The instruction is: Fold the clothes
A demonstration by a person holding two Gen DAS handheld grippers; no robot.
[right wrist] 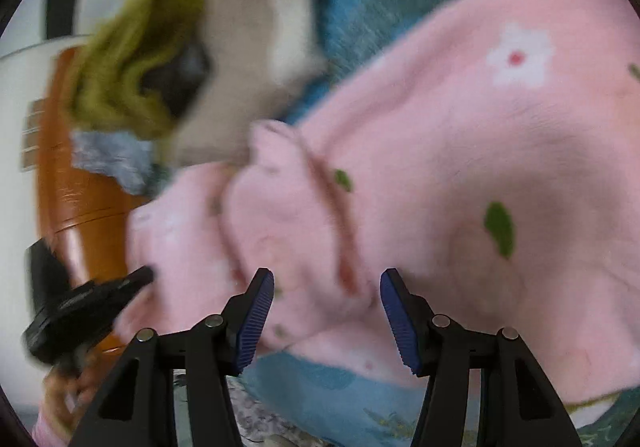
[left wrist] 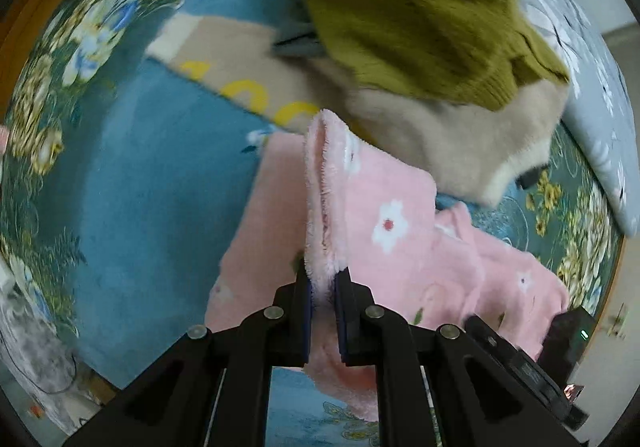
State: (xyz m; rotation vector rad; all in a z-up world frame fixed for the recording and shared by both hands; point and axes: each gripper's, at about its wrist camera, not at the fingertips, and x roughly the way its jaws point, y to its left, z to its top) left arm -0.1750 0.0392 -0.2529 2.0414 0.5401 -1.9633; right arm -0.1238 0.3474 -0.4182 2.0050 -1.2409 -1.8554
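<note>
A fluffy pink garment with white flowers lies on the blue floral bedspread. My left gripper is shut on a raised fold of the pink garment, which stands up between its pads. The garment fills the right wrist view. My right gripper is open and hovers just above the garment's edge, touching nothing I can see. The left gripper shows blurred at the lower left of the right wrist view.
A pile of clothes lies beyond the pink garment: an olive knit sweater on a beige fleece piece with yellow print. A pale floral quilt lies at the right. A wooden bed frame borders the bed.
</note>
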